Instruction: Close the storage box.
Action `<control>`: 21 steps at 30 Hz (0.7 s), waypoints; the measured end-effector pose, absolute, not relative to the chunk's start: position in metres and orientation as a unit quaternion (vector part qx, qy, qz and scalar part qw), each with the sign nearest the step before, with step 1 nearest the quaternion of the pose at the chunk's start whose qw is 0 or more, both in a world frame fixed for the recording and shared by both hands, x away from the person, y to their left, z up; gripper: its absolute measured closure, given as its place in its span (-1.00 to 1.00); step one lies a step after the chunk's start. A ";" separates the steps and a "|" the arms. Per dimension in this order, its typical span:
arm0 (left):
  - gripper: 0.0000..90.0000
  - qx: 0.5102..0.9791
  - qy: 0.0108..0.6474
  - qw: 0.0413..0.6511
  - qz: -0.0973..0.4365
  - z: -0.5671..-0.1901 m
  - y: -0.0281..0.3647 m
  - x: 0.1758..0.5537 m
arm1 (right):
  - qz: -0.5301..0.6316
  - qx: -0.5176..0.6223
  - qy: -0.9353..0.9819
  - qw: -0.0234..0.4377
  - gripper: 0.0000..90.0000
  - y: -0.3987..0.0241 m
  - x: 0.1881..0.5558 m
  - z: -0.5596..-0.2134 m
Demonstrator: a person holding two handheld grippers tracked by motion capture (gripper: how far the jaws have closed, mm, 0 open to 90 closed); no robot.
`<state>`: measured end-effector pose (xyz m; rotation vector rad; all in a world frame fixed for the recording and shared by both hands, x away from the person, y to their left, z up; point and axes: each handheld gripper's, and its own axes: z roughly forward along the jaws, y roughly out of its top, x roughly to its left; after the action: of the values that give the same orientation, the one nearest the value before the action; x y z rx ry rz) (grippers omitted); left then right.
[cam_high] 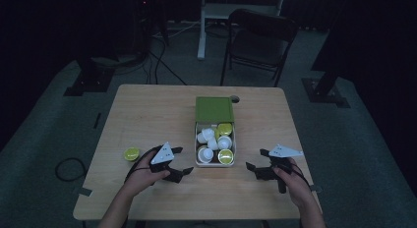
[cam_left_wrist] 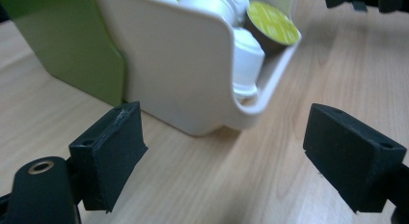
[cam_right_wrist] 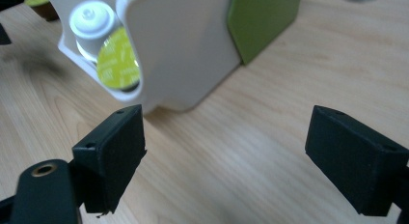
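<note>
Both grippers gape empty on either side of the capsule box.

The left gripper (cam_high: pixel 183 161) and right gripper (cam_high: pixel 255 160) stand with jaws apart, nothing between them; the white box (cam_high: pixel 197 142) of capsules (cam_high: pixel 225 156) sits mid-table between them, one loose capsule (cam_high: pixel 131 154) lying far left.

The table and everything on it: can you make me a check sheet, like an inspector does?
Surface: wooden table, level, no spills seen.
Job's things: white box with a green lid at its far end, holding white and lime-topped capsules; one lime-topped capsule lies loose on the table, left of the left claw.
Clutter: a small round thing by the lid, too small to tell.
Grippers: left claw open, empty, beside the box; right claw open, empty, on the box's other side.
Cables: one loops on the floor; more run near the far stands.
Surroundings: dark room, a black chair beyond the table.
</note>
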<state>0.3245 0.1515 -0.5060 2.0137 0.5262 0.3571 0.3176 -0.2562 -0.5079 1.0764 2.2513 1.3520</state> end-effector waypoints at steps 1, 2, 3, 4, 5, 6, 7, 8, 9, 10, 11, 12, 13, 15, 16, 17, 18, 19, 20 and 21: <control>-0.67 0.830 0.217 0.492 0.147 -0.506 0.151 0.325 | 0.477 0.373 0.782 0.150 -0.70 -0.255 0.318 -0.507; -0.67 0.822 0.222 0.502 0.151 -0.504 0.151 0.326 | 0.484 0.372 0.778 0.147 -0.70 -0.254 0.318 -0.505; -0.67 0.822 0.222 0.502 0.151 -0.504 0.151 0.326 | 0.484 0.372 0.778 0.147 -0.70 -0.254 0.318 -0.505; -0.67 0.817 0.222 0.508 0.156 -0.503 0.150 0.327 | 0.496 0.368 0.772 0.150 -0.70 -0.251 0.319 -0.502; -0.67 0.817 0.222 0.508 0.156 -0.503 0.150 0.327 | 0.496 0.368 0.772 0.150 -0.70 -0.251 0.319 -0.502; -0.67 0.816 0.220 0.509 0.163 -0.502 0.148 0.328 | 0.505 0.361 0.769 0.149 -0.70 -0.247 0.320 -0.499; -0.67 0.814 0.221 0.511 0.165 -0.502 0.147 0.329 | 0.510 0.359 0.768 0.145 -0.71 -0.246 0.320 -0.499; -0.67 0.812 0.224 0.512 0.167 -0.501 0.146 0.330 | 0.512 0.355 0.768 0.146 -0.71 -0.244 0.320 -0.498; -0.67 0.809 0.226 0.515 0.169 -0.501 0.145 0.331 | 0.513 0.354 0.769 0.142 -0.71 -0.242 0.320 -0.497; -0.67 0.808 0.227 0.515 0.172 -0.501 0.144 0.332 | 0.515 0.353 0.769 0.133 -0.71 -0.241 0.320 -0.497; -0.67 0.808 0.228 0.516 0.172 -0.501 0.144 0.333 | 0.515 0.353 0.770 0.131 -0.71 -0.239 0.320 -0.497; -0.67 0.809 0.229 0.514 0.171 -0.501 0.143 0.334 | 0.515 0.354 0.770 0.130 -0.71 -0.237 0.321 -0.497; -0.67 0.809 0.231 0.512 0.172 -0.501 0.141 0.334 | 0.515 0.354 0.771 0.127 -0.71 -0.236 0.321 -0.497; -0.67 0.809 0.232 0.513 0.170 -0.501 0.140 0.335 | 0.513 0.354 0.772 0.125 -0.71 -0.235 0.322 -0.497; -0.67 0.808 0.233 0.514 0.169 -0.501 0.139 0.336 | 0.512 0.354 0.772 0.127 -0.71 -0.234 0.323 -0.497; -0.67 0.807 0.234 0.514 0.170 -0.500 0.139 0.336 | 0.515 0.354 0.771 0.126 -0.71 -0.232 0.324 -0.497; -0.67 0.806 0.236 0.516 0.170 -0.500 0.138 0.337 | 0.515 0.352 0.771 0.126 -0.71 -0.231 0.324 -0.496; -0.67 0.804 0.238 0.518 0.171 -0.499 0.138 0.338 | 0.516 0.350 0.771 0.126 -0.71 -0.231 0.324 -0.496; -0.67 0.801 0.242 0.519 0.174 -0.499 0.138 0.339 | 0.521 0.348 0.769 0.125 -0.71 -0.230 0.325 -0.495; -0.67 0.799 0.246 0.520 0.176 -0.498 0.139 0.340 | 0.526 0.349 0.765 0.124 -0.70 -0.230 0.326 -0.494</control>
<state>0.3397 0.1385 -0.4984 1.9148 0.5897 0.4227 0.3256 -0.2299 -0.4942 1.0161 2.2312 1.5339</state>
